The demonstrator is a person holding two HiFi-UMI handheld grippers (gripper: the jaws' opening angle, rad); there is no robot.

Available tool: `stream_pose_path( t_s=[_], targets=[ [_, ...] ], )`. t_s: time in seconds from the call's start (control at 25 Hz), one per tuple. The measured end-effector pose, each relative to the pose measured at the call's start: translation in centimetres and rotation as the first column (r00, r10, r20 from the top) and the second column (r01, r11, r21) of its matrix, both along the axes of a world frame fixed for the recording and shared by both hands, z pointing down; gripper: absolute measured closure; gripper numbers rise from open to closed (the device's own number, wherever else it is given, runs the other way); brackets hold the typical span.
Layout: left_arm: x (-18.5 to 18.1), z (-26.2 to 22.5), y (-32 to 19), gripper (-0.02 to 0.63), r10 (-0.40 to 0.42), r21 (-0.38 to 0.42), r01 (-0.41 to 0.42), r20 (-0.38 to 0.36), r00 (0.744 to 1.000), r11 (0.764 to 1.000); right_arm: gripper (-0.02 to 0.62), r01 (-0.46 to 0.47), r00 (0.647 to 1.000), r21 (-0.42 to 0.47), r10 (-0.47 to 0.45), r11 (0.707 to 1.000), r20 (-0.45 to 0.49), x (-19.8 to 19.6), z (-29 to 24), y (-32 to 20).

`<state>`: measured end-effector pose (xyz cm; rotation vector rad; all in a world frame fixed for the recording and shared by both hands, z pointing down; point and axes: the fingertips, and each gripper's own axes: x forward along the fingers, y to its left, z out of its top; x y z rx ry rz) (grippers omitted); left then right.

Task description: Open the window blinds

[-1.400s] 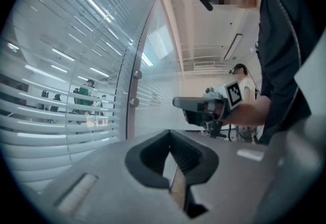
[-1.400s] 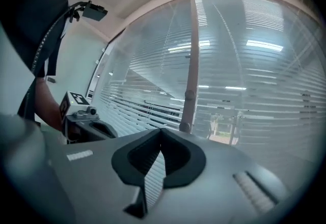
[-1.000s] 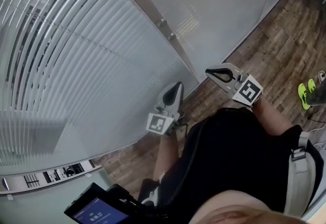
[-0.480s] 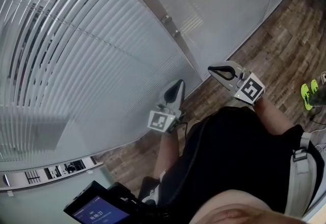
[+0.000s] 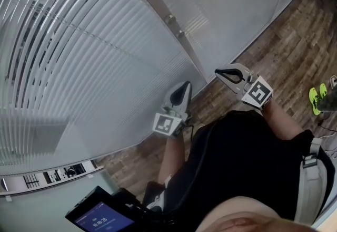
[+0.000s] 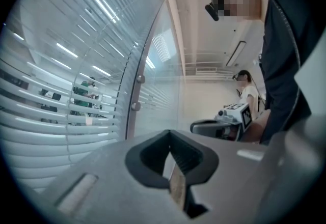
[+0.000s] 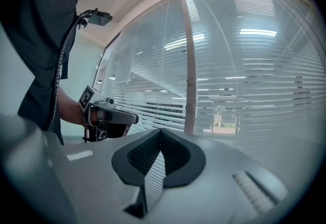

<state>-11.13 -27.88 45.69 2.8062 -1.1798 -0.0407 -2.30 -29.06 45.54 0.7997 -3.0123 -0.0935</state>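
Note:
The window blinds (image 5: pixel 79 57) hang behind the glass on the left, with pale horizontal slats partly tilted and dark gaps between the upper ones. They also show in the left gripper view as blinds (image 6: pixel 51 106) and in the right gripper view as blinds (image 7: pixel 254 90). My left gripper (image 5: pixel 185 86) is held level near the glass and a little short of it, shut and holding nothing (image 6: pixel 173 167). My right gripper (image 5: pixel 220 73) hovers to its right, also shut and holding nothing (image 7: pixel 155 167). Neither touches the blinds, and no cord or wand is visible.
A metal post (image 5: pixel 174 25) with round fittings divides the blinds from frosted glass. The wooden floor (image 5: pixel 295 41) runs to the right, with green shoes (image 5: pixel 317 96) at the edge. A screen device (image 5: pixel 100 219) sits lower left. A person (image 6: pixel 247 90) stands far off.

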Motion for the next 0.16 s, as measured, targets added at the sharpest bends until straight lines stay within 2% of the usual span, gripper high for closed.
stream_pose_path(
  t_s=[0.16],
  targets=[
    [0.86, -0.02, 0.41, 0.603, 0.002, -0.005, -0.002, -0.004, 1.0, 1.0, 0.591, 0.0, 1.0, 0.002, 0.0, 1.0, 0.001, 0.56, -0.15, -0.06]
  ],
)
